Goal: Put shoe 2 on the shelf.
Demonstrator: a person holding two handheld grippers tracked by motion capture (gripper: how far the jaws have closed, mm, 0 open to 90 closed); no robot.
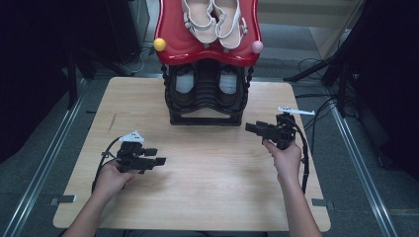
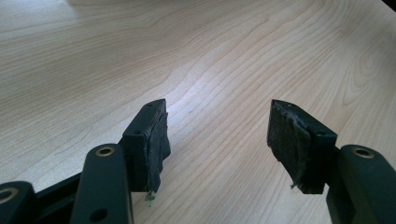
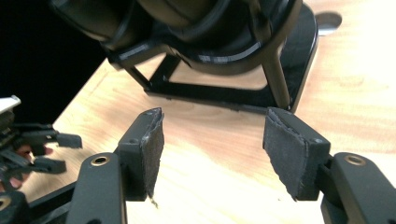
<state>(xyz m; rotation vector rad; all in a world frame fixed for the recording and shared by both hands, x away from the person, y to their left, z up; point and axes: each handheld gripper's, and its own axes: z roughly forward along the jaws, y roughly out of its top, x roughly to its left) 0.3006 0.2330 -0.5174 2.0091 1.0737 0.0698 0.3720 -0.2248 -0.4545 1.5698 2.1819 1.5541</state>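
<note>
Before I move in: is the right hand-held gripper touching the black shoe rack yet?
Apart. The right gripper view shows bare table between the open right hand-held gripper and the black shoe rack; the high view shows a gap too.

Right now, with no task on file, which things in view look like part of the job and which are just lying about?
Likely in play:
- pair of white strappy sandals on the red top shelf
- black shoes in the black lower rack
- left gripper, open
- right gripper, open

Just lying about:
- loose black floor cables
</note>
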